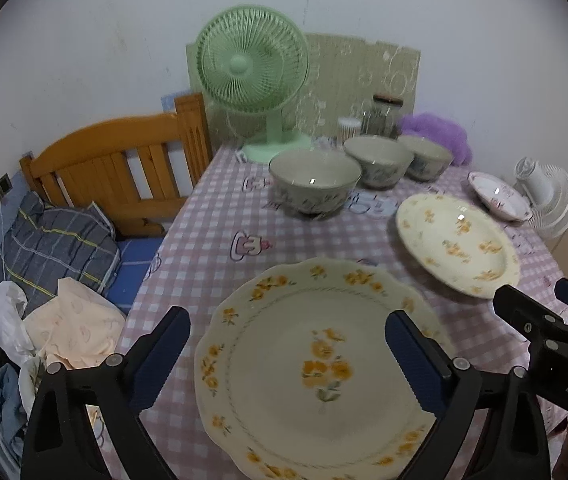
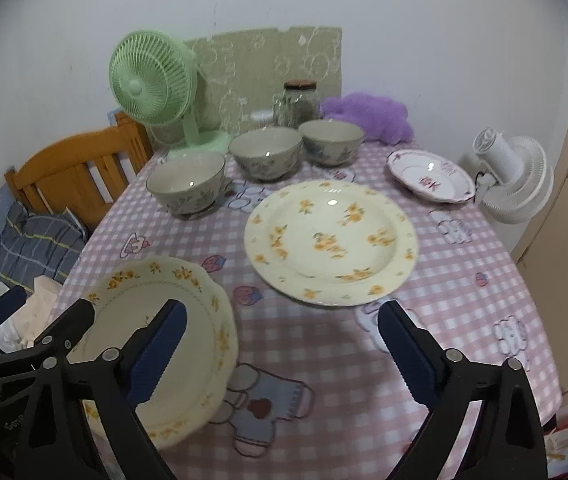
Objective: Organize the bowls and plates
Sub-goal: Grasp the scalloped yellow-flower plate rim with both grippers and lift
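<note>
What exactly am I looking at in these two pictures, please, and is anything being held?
No robot arm here: a person holds a two-finger tool in each hand, with a fisheye camera looking along its fingers. One picture is from the left tool, the other from the right tool. Both stand open and hold nothing. On the pink checked tablecloth lie a scalloped yellow-flowered plate nearest, a round yellow-flowered plate, a small pink-patterned plate and three bowls in a row. Behind stand a green fan and a glass jar.
</note>
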`<action>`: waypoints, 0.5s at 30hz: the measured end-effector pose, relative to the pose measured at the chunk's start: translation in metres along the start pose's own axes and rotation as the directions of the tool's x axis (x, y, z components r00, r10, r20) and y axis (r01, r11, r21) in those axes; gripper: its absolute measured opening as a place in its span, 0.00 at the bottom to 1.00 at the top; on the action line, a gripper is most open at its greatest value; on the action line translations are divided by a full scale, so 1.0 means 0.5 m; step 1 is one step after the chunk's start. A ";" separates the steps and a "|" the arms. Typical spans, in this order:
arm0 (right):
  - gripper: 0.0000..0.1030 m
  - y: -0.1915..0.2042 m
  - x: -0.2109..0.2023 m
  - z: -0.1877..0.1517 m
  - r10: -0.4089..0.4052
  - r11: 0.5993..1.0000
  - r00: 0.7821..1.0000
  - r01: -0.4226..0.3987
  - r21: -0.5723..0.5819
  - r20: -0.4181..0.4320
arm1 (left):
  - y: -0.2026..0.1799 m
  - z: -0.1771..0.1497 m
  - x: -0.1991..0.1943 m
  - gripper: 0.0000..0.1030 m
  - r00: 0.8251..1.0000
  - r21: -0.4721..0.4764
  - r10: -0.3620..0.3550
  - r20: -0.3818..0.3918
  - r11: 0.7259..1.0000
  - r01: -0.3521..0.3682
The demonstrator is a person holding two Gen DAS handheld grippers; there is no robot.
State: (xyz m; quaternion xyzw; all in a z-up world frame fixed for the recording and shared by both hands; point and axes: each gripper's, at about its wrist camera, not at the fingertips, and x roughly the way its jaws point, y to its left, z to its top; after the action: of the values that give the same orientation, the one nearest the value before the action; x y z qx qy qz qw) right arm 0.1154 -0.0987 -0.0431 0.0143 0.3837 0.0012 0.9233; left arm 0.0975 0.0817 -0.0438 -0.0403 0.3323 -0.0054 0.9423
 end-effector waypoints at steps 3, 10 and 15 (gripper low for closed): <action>0.92 0.025 0.036 0.002 -0.005 1.000 0.999 0.005 -0.002 -0.036 | 0.018 -0.016 0.042 0.91 0.995 -0.045 -0.043 -0.094 0.998 0.039; 0.89 0.074 0.110 -0.002 -0.020 1.000 0.993 0.019 -0.012 -0.118 | 0.062 -0.021 0.115 0.90 0.981 -0.057 -0.062 -0.184 0.997 0.052; 0.84 0.100 0.157 -0.012 -0.024 1.000 0.983 0.021 -0.016 -0.182 | 0.075 -0.035 0.156 0.84 0.967 -0.043 -0.074 -0.243 0.997 0.066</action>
State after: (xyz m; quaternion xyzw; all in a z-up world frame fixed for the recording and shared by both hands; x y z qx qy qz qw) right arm 0.1667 -0.0474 -0.1017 0.0032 0.4669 -0.0053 0.8843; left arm 0.1468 0.1150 -0.1091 -0.0675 0.4440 -0.0379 0.8927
